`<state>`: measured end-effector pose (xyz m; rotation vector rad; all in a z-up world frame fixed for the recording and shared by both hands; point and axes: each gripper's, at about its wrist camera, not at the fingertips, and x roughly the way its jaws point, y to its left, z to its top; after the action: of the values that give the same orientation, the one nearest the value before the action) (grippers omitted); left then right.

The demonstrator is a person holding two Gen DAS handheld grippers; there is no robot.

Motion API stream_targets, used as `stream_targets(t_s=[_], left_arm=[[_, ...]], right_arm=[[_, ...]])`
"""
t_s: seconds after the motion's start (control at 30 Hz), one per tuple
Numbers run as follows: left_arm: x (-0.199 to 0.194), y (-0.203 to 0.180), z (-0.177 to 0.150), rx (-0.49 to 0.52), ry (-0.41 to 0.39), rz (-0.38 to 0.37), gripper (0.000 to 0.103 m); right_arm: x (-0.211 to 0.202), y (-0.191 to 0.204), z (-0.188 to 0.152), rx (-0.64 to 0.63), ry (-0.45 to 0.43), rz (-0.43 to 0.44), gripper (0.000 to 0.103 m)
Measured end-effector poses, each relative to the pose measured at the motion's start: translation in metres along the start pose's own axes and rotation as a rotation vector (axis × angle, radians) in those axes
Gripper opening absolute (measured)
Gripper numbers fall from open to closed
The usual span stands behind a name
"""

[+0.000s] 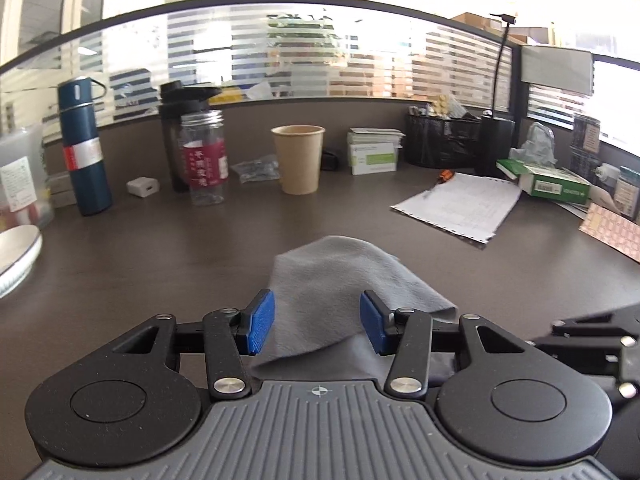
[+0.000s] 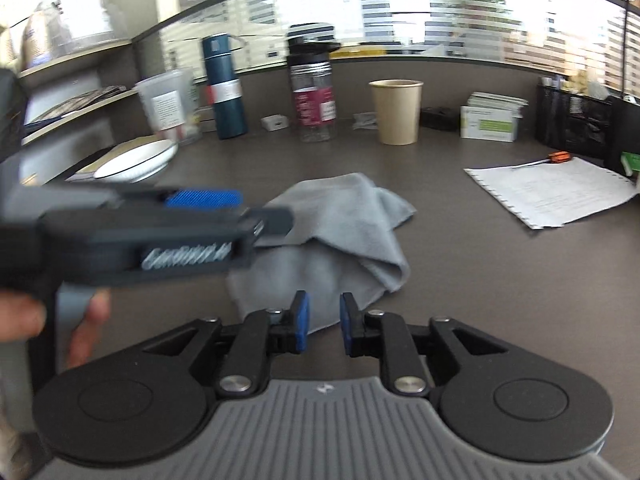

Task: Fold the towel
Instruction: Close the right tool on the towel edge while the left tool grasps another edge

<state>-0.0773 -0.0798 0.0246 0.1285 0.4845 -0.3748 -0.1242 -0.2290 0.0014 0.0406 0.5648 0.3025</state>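
Observation:
A grey towel (image 1: 332, 276) lies rumpled and partly folded over itself on the dark desk (image 1: 160, 264). In the left wrist view my left gripper (image 1: 317, 322) hovers over the towel's near part. Its blue pads (image 1: 260, 322) stand wide apart, with cloth beneath and between them and neither pad pressing it. In the right wrist view my right gripper (image 2: 325, 324) is at the near edge of the towel (image 2: 344, 224). Its jaws are narrowly parted with nothing gripped. The left gripper's blue pad (image 2: 204, 199) shows side-on over the towel's left edge, held by a hand (image 2: 88, 328).
Along the back stand a blue flask (image 1: 84, 148), a clear bottle (image 1: 204, 156), a paper cup (image 1: 298, 158) and a mesh organiser (image 1: 440, 140). A printed sheet (image 1: 460, 206) and a green box (image 1: 552, 184) lie to the right. A white plate (image 1: 16, 256) sits at the left.

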Motion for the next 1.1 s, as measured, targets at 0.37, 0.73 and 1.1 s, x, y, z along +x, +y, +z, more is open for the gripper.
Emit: stream_targets(t_s=[0.37,0.73,1.1], left_arm=[[0.001,-0.004,0.002,0.034,0.015,-0.013,0.06],[0.004,-0.054,0.001,0.235,0.02,-0.113,0.049],[0.03,-0.076,0.001,0.291,0.079,-0.105,0.005]], right_arm=[[0.007,0.022,-0.006,-0.109,-0.004,-0.048,0.02],[-0.015,0.008,-0.019,-0.132,-0.004,-0.083,0.003],[-0.02,-0.001,-0.023,-0.106,-0.018,-0.069,0.003]])
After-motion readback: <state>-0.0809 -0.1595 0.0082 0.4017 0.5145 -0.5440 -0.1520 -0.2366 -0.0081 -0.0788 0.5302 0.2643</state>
